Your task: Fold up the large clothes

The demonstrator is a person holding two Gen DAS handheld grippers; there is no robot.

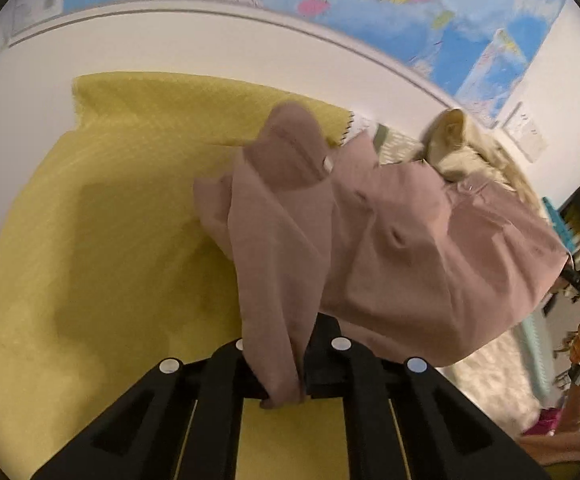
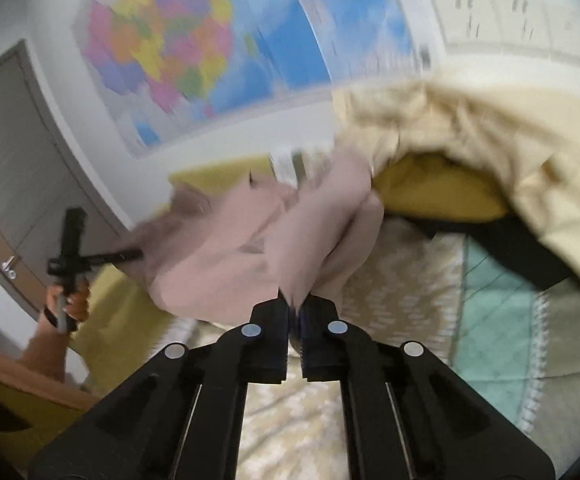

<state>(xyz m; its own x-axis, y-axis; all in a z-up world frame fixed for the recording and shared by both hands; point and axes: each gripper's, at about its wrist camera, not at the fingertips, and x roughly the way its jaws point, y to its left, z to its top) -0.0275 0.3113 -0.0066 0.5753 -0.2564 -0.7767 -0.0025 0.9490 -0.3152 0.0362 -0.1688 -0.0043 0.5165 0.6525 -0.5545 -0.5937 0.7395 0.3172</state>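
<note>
We have the pink garment [image 1: 389,240] lifted and bunched above the yellow blanket [image 1: 110,220], the left gripper [image 1: 284,394] pinching a thick fold and the right gripper [image 2: 295,306] pinching only a thin tip. That tip may slip free when we spread it, or the slack may drag across the cream clothes [image 2: 489,140] piled at the bed's far edge.

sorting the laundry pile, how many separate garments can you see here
2. The pink garment hangs between the left gripper and right gripper, both shut on it. A cream garment lies heaped behind it. More may be hidden underneath.
</note>
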